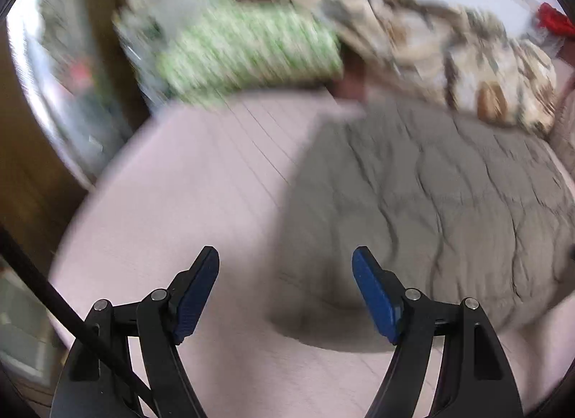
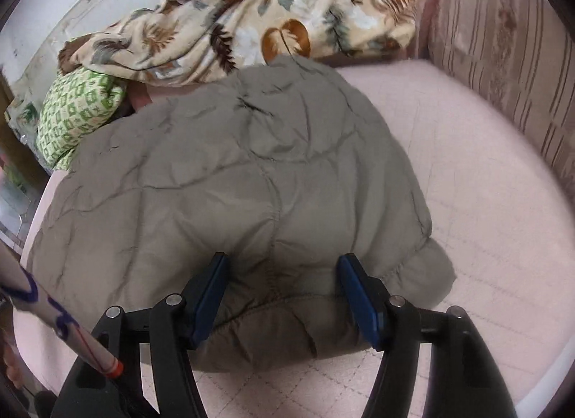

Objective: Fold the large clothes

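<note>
A grey-brown quilted jacket (image 2: 251, 180) lies in a folded bundle on the pink bed sheet (image 2: 485, 202). My right gripper (image 2: 282, 267) is open, its blue-padded fingers on either side of the jacket's near edge, with fabric between them. In the blurred left wrist view the jacket (image 1: 431, 202) lies to the right and ahead. My left gripper (image 1: 285, 260) is open and empty above the pink sheet (image 1: 179, 202), just left of the jacket's near corner.
A leaf-patterned blanket (image 2: 273, 19) is heaped at the back of the bed, with a green-and-white pillow (image 2: 75, 112) to its left. A striped cushion (image 2: 503, 69) stands at the right. A brown wooden edge (image 1: 21, 166) runs along the left. A red item (image 1: 555, 19) is far right.
</note>
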{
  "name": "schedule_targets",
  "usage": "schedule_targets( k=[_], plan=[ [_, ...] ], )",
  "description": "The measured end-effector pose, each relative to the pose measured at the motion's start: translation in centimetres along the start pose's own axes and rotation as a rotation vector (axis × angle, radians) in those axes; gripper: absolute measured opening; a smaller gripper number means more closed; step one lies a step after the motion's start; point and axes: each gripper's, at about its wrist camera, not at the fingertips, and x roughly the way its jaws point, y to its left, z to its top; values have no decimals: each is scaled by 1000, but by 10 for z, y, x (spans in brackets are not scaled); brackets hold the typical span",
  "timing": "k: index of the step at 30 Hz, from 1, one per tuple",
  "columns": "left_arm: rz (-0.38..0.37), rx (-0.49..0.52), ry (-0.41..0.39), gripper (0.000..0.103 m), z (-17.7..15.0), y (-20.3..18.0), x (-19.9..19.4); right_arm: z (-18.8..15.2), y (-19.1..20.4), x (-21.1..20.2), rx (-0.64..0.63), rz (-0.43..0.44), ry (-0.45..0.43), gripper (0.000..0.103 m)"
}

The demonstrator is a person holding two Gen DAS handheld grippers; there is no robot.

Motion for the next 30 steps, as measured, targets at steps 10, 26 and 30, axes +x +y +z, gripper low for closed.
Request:
schedule_targets(
  k=[10, 26, 30],
  plan=[
    [24, -128, -237, 90, -14, 33, -125, -48, 37, -83, -13, 21, -135, 70],
    [-221, -124, 15, 90, -104, -1, -151, -149, 85, -130, -34, 34, -45, 73],
    [-257, -143, 109, 90, -128, -11, -149, -159, 89, -138, -59, -57, -64, 74]
  ],
)
